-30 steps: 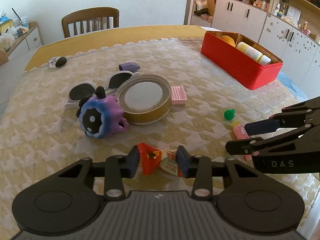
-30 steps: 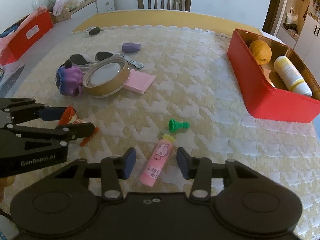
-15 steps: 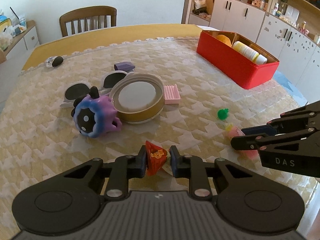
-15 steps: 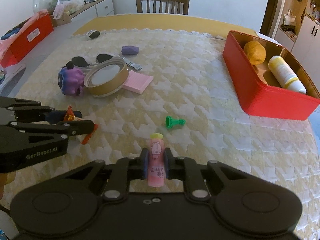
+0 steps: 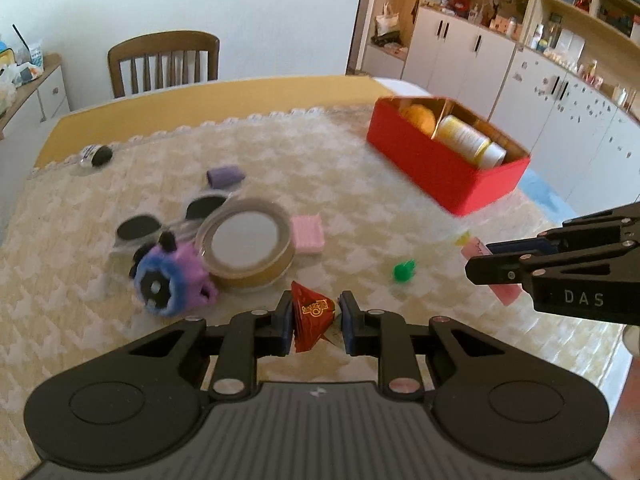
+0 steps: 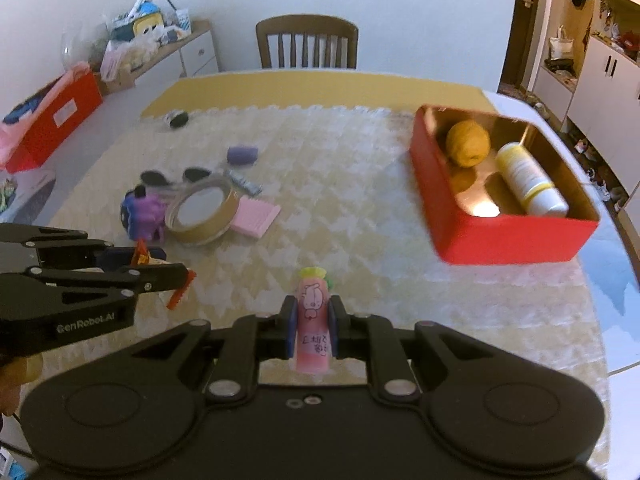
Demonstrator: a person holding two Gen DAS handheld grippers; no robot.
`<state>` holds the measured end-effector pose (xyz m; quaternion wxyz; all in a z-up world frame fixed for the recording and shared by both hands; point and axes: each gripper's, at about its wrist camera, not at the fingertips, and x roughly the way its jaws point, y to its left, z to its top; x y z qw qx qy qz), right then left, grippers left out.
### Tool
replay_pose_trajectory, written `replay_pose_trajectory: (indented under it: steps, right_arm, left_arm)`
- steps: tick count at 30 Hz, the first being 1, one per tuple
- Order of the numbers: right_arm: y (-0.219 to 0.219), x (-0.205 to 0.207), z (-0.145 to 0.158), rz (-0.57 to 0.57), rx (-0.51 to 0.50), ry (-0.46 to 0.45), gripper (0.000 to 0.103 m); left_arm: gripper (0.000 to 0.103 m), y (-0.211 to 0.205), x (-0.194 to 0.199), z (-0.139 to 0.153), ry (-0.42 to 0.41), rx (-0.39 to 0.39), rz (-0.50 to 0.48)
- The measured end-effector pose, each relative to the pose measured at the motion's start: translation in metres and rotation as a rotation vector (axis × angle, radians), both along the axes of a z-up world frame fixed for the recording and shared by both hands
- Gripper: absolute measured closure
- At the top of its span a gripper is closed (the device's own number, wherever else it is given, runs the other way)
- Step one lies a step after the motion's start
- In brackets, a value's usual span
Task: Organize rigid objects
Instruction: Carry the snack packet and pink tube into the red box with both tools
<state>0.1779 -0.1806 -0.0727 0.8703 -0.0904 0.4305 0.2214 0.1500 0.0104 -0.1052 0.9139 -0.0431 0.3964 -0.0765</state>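
Red foil packet [image 5: 311, 316] is clamped in the left gripper [image 5: 314, 322] and pink tube [image 6: 313, 322] in the right gripper [image 6: 313, 326], both near and above the table, so slippage is risked before the far-right red box [image 6: 516, 236] is reached.

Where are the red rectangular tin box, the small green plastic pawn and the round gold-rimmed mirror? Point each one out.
Red rectangular tin box [image 6: 508, 236]: right wrist view, on its near outer wall.
Small green plastic pawn [image 5: 403, 270]: left wrist view, on its body.
Round gold-rimmed mirror [image 5: 244, 241]: left wrist view, on the glass face.
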Motion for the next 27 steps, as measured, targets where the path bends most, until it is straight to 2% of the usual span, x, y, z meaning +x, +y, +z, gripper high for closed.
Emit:
replay_pose_trajectory:
  steps: [15,22,27]
  right_arm:
    - [-0.069,0.048,0.046,-0.043,0.054,-0.09,0.089]
    - [-0.098,0.08,0.054,-0.022,0.058,-0.124,0.089]
    - [-0.111,0.102,0.05,0.014,0.056,-0.119,0.089]
  left_arm:
    - [0.08,-0.055,0.044,0.048,-0.055,-0.072,-0.035]
    - [0.08,-0.095,0.084,0.072,-0.11,-0.04,-0.037]
    - [0.08,-0.123,0.121,0.079,-0.115,-0.03,-0.044]
